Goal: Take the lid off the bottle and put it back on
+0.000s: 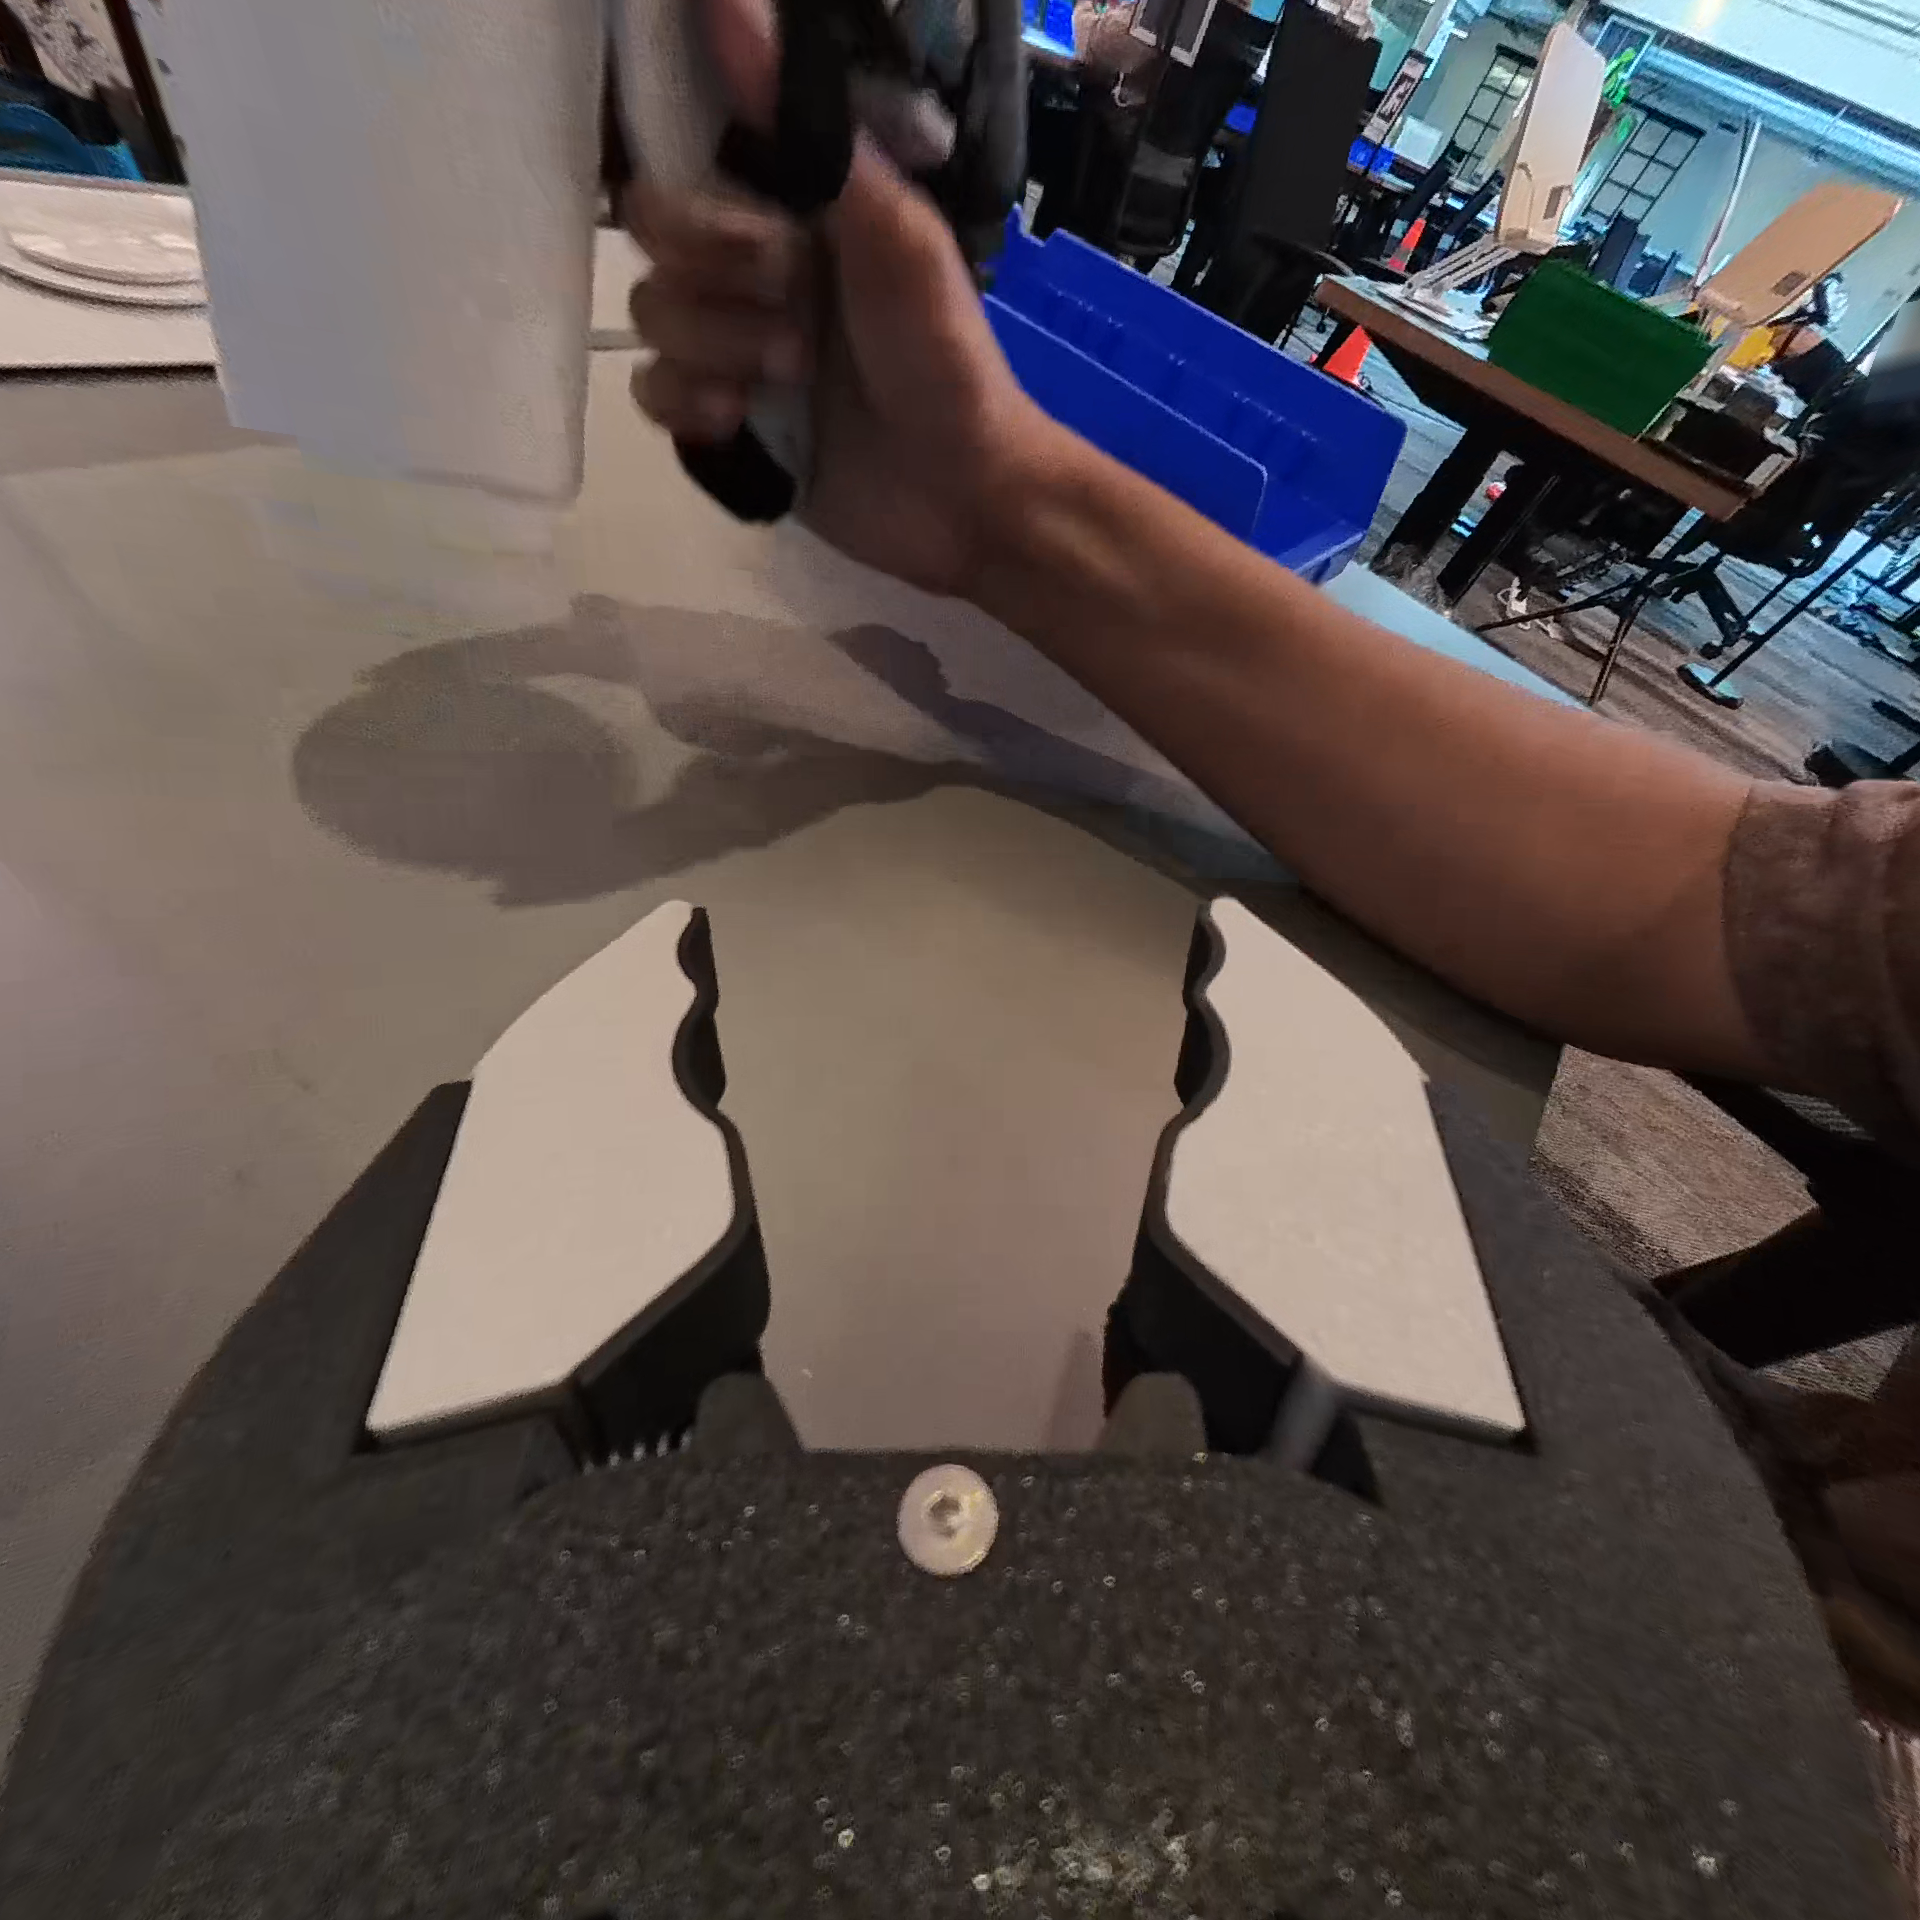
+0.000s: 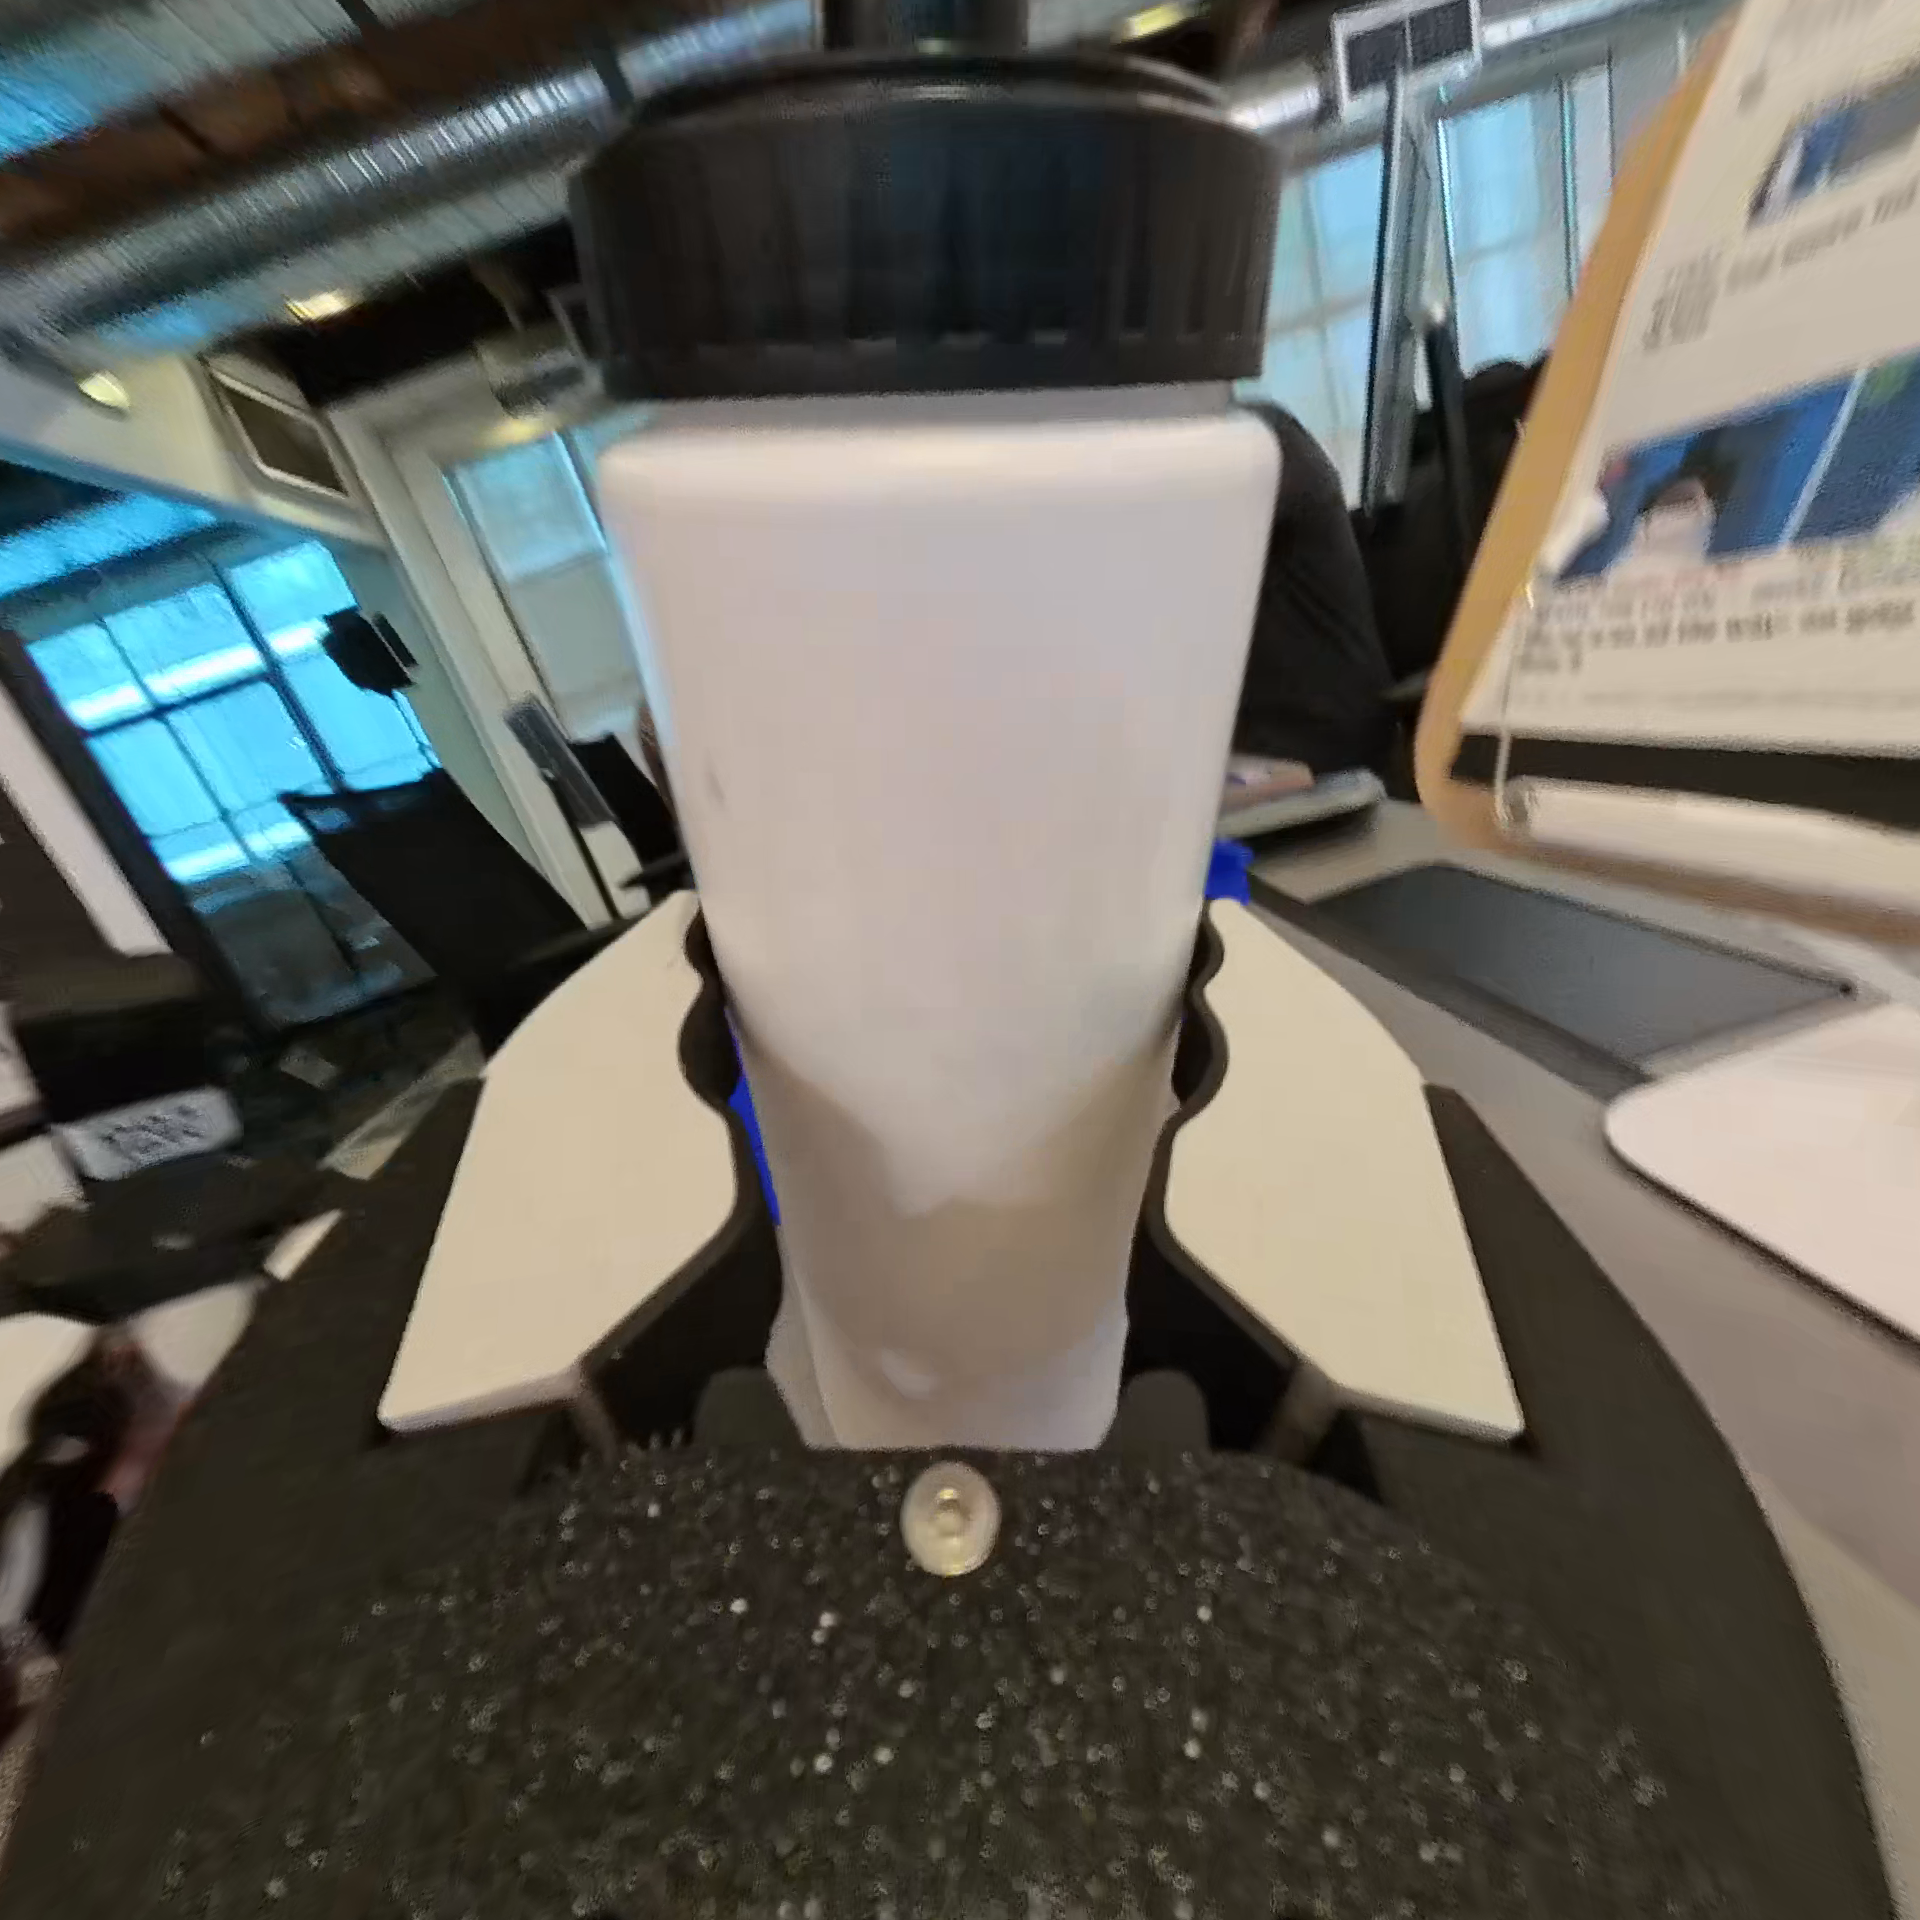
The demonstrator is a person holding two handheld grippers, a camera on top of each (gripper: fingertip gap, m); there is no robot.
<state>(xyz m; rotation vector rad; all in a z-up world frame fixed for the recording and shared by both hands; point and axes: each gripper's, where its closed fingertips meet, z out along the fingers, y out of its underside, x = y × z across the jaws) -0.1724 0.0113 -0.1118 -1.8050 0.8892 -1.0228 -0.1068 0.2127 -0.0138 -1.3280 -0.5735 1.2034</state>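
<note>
While the left gripper [image 1: 951, 997] is hovering over the smooth grey table [image 1: 208, 1039], its fingers are standing wide apart on nothing, and the white bottle [image 1: 395, 239] is hanging up beyond it. On the right wrist view, the right gripper [image 2: 945, 997] is clamping that matte cylindrical bottle [image 2: 935, 727], its ribbed black lid [image 2: 925, 218] on.
</note>
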